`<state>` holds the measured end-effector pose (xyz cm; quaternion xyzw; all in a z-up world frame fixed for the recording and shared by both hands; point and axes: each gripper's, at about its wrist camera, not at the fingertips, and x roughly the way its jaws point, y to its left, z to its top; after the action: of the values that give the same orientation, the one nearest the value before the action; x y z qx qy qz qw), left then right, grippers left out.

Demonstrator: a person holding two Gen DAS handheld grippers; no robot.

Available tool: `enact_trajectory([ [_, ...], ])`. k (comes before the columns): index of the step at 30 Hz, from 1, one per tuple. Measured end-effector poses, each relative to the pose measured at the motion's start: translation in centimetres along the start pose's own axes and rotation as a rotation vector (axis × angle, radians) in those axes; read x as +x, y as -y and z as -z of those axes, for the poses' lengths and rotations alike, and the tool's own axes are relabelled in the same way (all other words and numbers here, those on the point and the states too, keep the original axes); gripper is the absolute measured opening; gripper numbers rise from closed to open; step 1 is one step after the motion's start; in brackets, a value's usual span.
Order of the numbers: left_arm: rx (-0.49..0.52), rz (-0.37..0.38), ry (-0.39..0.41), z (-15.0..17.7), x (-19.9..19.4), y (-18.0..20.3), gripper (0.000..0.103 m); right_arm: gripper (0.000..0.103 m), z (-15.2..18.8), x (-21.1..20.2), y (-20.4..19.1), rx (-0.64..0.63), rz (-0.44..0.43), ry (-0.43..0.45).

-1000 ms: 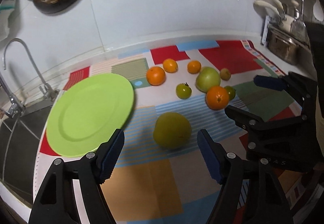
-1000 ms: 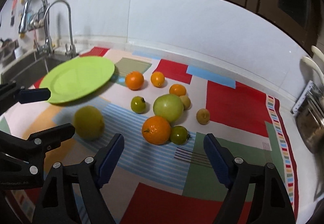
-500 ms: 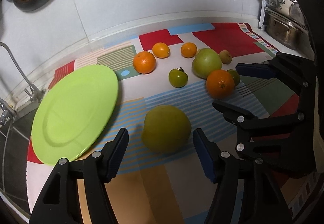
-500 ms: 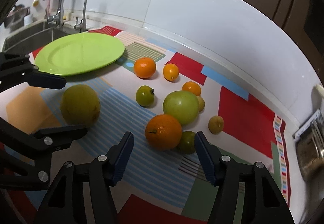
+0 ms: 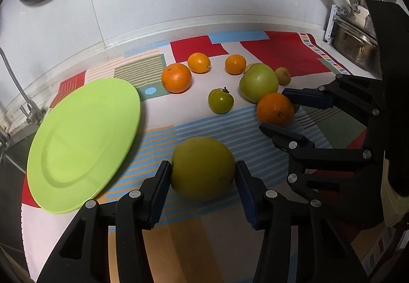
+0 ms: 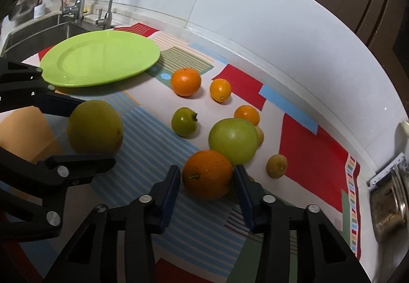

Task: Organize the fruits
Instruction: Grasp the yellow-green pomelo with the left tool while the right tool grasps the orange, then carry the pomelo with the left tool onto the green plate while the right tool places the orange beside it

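Two black grippers straddle fruit on the patchwork mat [image 5: 194,244]: left gripper [image 5: 203,192] spread around the round, matte yellow-green fruit [image 5: 203,167]; right gripper [image 6: 207,192] spread around the dimpled orange [image 6: 207,174].

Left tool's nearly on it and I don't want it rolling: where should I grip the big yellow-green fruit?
Grip the big yellow-green fruit across its widest middle, from the near side, level with the mat. It is round, and the left tool already straddles it, open.
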<state>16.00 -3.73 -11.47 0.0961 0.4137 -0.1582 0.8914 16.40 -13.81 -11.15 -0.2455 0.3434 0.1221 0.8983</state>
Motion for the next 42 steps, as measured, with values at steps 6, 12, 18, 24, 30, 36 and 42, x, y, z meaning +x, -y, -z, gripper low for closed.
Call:
enact_trajectory([
  [6,-0.031,-0.001,0.006,0.0,-0.6,-0.5,0.049,0.043,0.0,-0.4,0.2,0.029,-0.023,0.002],
  [12,-0.092,-0.002,0.030,0.0,-1.8,-2.0,0.048,0.043,-0.5,-1.6,0.6,0.107,-0.057,0.023],
  [18,-0.146,-0.016,0.069,0.4,-3.3,-3.7,0.048,0.043,-1.5,-2.7,0.0,0.127,-0.070,0.056],
  [24,-0.188,-0.057,0.112,0.8,-5.0,-5.7,0.048,0.043,-3.1,-3.5,-1.0,0.137,-0.105,0.091],
  [30,-0.216,-0.131,0.138,1.1,-6.3,-8.3,0.048,0.043,-5.5,-3.6,-2.7,0.125,-0.169,0.144],
  [36,-0.225,-0.202,0.132,1.5,-6.1,-11.2,0.048,0.043,-8.0,-2.3,-4.1,0.129,-0.266,0.169],
  [42,-0.247,-0.227,0.114,1.7,-4.8,-13.3,0.048,0.043,-10.0,0.2,-5.6,0.129,-0.364,0.156],
])
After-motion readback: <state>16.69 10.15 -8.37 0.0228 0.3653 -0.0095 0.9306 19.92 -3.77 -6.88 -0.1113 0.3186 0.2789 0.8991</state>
